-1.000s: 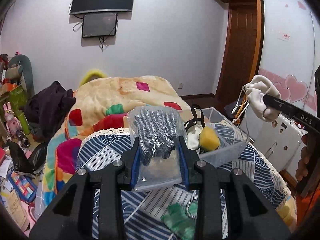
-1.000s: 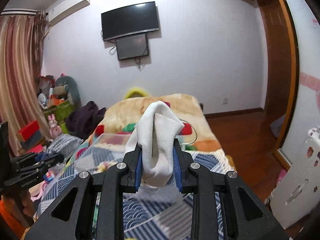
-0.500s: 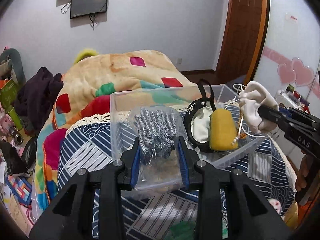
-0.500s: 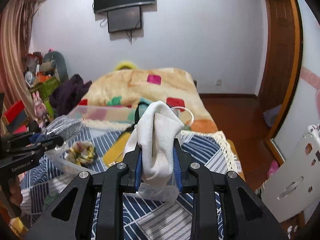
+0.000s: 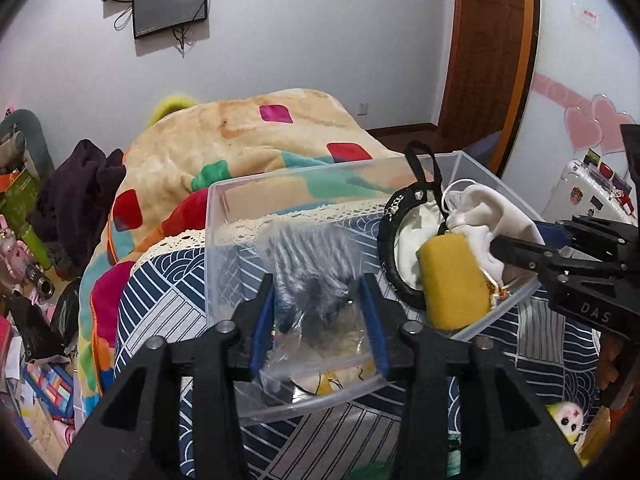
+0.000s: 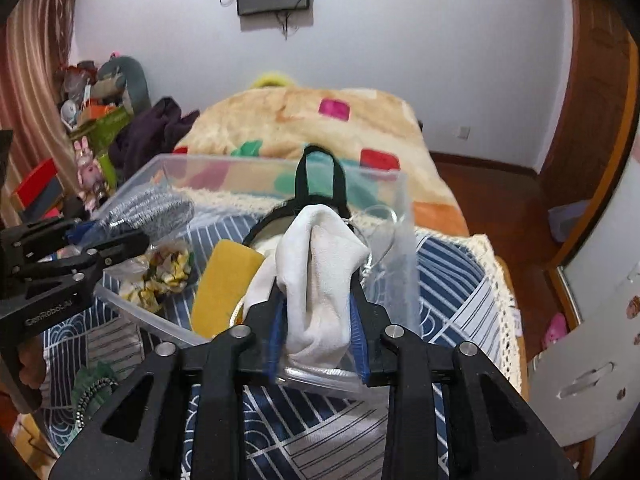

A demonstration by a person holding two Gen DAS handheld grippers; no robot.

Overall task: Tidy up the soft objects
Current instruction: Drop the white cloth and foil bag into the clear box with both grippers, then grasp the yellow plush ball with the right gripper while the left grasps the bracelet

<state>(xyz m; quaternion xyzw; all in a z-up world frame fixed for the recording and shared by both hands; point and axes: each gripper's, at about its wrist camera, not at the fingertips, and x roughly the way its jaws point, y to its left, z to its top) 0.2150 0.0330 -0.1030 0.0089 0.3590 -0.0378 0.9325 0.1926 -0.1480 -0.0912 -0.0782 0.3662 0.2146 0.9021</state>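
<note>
A clear plastic bin point(image 5: 224, 216) point(image 6: 404, 240) stands on the blue patterned bedspread. My left gripper point(image 5: 318, 300) has its jaws spread, and a bagged grey knit bundle point(image 5: 308, 268) point(image 6: 148, 210) sits loosely between them inside the bin's left part. My right gripper point(image 6: 316, 308) point(image 5: 516, 240) has its jaws parted around a white sock point(image 6: 320, 272) point(image 5: 484, 216) over the bin's right part. A yellow sponge point(image 5: 452, 280) point(image 6: 224, 284) and a black-rimmed pouch point(image 5: 404, 236) lie in the bin.
A patterned scrunchie in a bag point(image 6: 164, 272) lies in the bin. A green beaded item point(image 6: 92, 392) and a small plush toy point(image 5: 568, 420) lie on the bedspread. A beige blanket point(image 5: 248, 132) covers the bed behind. Clutter stands at the left; a wooden door point(image 5: 492, 48) is at the right.
Both grippers moved down and forward into the bin. The left jaws opened off the grey bundle and the right jaws loosened around the white sock.
</note>
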